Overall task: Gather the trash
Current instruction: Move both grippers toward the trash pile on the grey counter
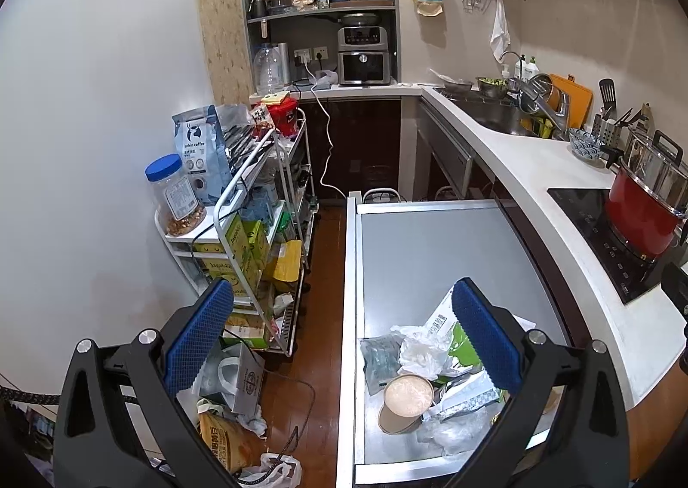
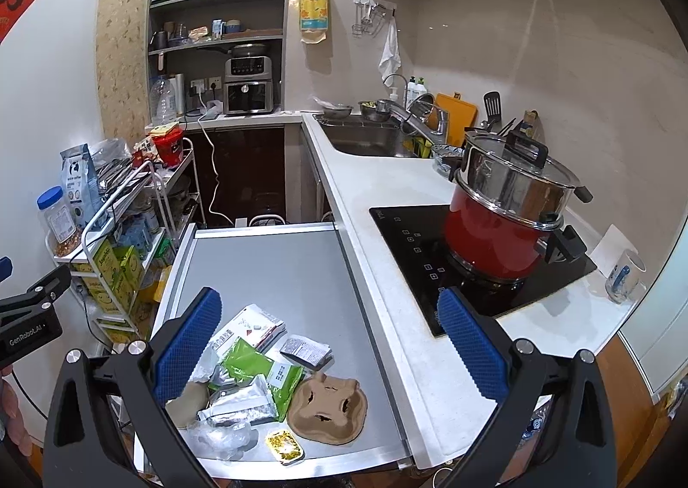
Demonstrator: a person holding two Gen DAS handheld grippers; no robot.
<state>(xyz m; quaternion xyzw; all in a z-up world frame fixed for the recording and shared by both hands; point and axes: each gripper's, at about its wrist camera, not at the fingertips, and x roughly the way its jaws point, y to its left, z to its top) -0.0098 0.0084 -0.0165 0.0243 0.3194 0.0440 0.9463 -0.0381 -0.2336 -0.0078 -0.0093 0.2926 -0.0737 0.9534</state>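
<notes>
Left tool (image 1: 339,333): closest to the lens, blue-padded fingers spread wide, nothing between them; it hangs over the gap between the floor and the grey worktop.
Right tool (image 2: 329,342): fingers also spread wide and empty, poised above the trash heap.
Trash pile (image 2: 258,376): gathered at the near end of the grey worktop (image 2: 275,268), whose far half is bare metal.
Paper cup (image 1: 406,400): lying on its side in the heap, its pale mouth facing the left camera.
Green packet (image 2: 262,376): flat in the middle of the heap, with a silver foil pouch (image 2: 241,402) overlapping its near edge.
Cardboard cup carrier (image 2: 329,408): brown, flat, just right of the green packet.
Yellow sauce tub (image 2: 284,447): small, at the near edge, just beside the carrier.
Clear plastic bags (image 1: 423,352): crumpled, in the heap next to the cup.
White worktop (image 2: 387,256): runs along the right side of the grey one and turns towards the sink (image 2: 365,139).
Hob (image 2: 430,273): black glass set in the white worktop, carrying a red pot (image 2: 494,243) with a steel steamer (image 2: 511,182) and glass lid stacked on it.
Mug (image 2: 625,275): white with blue print, right of the hob.
Trolley (image 1: 258,204): white wire rack against the left wall, crammed with boxes, a coffee bag and a blue-lidded jar (image 1: 176,195).
Floor (image 1: 322,316): wooden, with bags and a carton strewn near the trolley's foot.
Back wall: open shelves with jars, an air fryer (image 1: 364,53) below them.
</notes>
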